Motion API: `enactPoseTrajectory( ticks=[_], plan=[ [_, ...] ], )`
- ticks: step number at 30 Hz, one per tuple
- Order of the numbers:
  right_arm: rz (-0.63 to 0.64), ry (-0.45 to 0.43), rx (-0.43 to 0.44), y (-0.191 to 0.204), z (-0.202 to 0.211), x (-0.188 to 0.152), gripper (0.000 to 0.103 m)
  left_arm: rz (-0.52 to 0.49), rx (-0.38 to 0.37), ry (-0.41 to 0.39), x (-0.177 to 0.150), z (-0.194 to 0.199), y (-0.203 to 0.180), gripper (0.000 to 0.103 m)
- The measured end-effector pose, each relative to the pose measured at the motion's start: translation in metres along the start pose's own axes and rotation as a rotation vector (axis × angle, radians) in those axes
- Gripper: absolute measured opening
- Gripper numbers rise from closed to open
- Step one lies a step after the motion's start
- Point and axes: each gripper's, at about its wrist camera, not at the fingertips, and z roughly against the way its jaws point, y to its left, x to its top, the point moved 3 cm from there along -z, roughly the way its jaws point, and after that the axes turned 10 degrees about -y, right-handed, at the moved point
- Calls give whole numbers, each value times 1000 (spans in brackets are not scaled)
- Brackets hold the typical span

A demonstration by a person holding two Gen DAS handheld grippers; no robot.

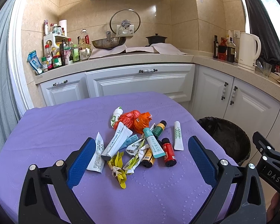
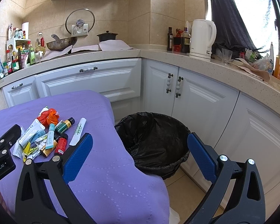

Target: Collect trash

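Observation:
A heap of trash lies on the purple tablecloth [image 1: 46, 130]: crumpled orange wrappers [image 1: 134, 119], a white tube [image 1: 178, 135], a teal tube [image 1: 153, 142], a red bottle [image 1: 169, 154], a green bottle [image 1: 159, 127], a yellow wrapper [image 1: 119, 169] and white sachets [image 1: 98, 155]. My left gripper [image 1: 142, 160] is open, hovering just in front of the heap with nothing between its pads. My right gripper [image 2: 140, 158] is open too, off the table's right edge and above the black-lined bin [image 2: 155, 141]. The heap [image 2: 44, 134] shows at the left of the right wrist view.
White cabinets [image 1: 140, 82] and a counter with a wok [image 1: 108, 42], bottles and a kettle [image 1: 249, 50] stand behind. The bin [image 1: 227, 138] sits on the floor right of the table. The other gripper [image 1: 270, 160] shows at the right edge.

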Motion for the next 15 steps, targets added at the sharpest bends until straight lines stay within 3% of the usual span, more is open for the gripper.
enactPoseTrajectory(
  ticks=[15],
  plan=[
    [0,0,-3,0,-1,0,99,3,1,6,-1,-1,1,96]
  ],
)
